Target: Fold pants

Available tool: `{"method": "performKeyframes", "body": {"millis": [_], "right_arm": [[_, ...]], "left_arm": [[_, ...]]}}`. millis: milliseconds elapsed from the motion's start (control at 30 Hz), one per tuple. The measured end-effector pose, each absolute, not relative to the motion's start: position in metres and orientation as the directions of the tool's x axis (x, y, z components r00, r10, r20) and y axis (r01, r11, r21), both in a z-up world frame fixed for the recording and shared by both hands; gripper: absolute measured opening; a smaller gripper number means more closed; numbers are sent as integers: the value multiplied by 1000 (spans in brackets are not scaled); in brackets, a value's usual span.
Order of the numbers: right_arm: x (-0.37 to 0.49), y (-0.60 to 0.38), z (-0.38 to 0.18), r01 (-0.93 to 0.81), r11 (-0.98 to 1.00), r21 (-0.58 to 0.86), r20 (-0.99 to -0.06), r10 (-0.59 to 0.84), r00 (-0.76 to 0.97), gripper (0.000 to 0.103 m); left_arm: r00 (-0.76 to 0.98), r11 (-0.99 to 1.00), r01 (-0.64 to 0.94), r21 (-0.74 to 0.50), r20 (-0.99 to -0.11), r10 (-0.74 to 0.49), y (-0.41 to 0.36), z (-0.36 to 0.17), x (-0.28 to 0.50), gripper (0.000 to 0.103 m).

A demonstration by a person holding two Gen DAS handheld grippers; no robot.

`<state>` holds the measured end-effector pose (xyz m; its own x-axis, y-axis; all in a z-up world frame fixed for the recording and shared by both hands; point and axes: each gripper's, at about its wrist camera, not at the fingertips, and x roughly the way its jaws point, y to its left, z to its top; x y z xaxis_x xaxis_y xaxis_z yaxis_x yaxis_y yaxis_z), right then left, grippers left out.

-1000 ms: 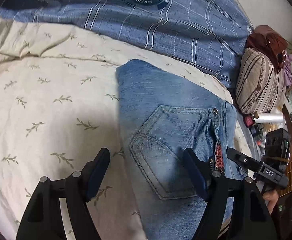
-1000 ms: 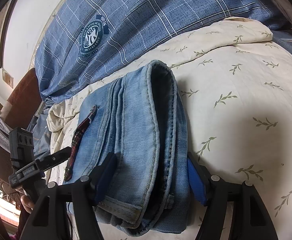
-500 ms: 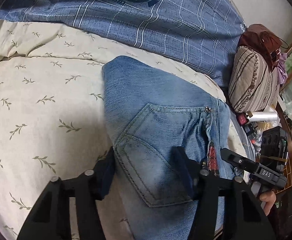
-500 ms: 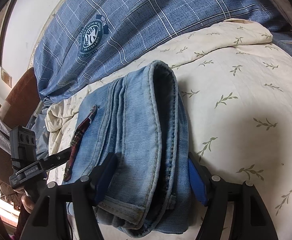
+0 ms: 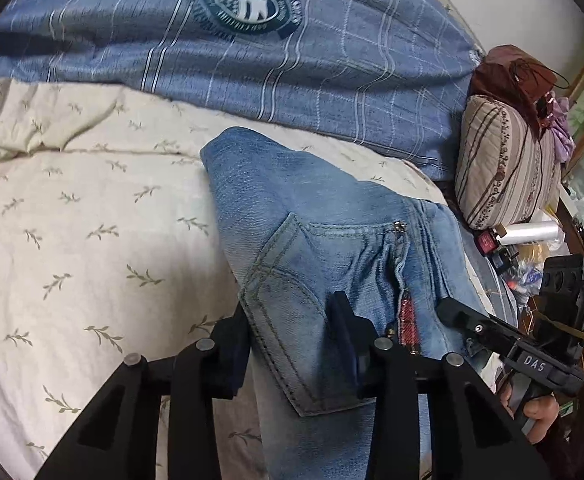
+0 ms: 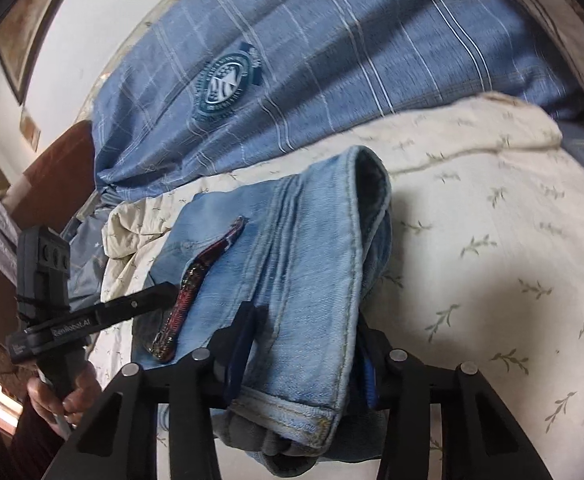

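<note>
Folded jeans [image 5: 332, 248] on leaf-print cream quilt [image 5: 72, 240], near its edge. Left gripper [image 5: 292, 344] just closed, pinching back-pocket fold. Right gripper [image 6: 304, 352] just closed, clamping stacked hem end [image 6: 292, 420].

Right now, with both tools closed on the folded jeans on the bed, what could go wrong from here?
1. The right tool has just closed on a thick bundle of layers at the hem end of the jeans; inner layers may slip out when lifted.
2. The left tool pinches only a ridge by the back pocket, so the fold could sag or open.
3. The soft cream quilt might snag or bunch.
</note>
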<state>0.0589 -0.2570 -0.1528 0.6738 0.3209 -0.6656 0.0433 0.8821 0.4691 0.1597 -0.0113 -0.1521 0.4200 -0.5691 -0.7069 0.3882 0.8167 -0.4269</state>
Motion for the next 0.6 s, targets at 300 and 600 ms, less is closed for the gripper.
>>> {"method": "performKeyframes", "body": {"millis": [300,600], "right_arm": [[51,-236,-124,-29,895,446,-601,323,731,44],[52,-213,-113,-88,866,492,-549,387,740,44]], "left_arm": [[442,813,415,-409,-691,-573,-4,-120,145,37],[507,847,385,-368,-682,-527,24,-100,132,37]]}}
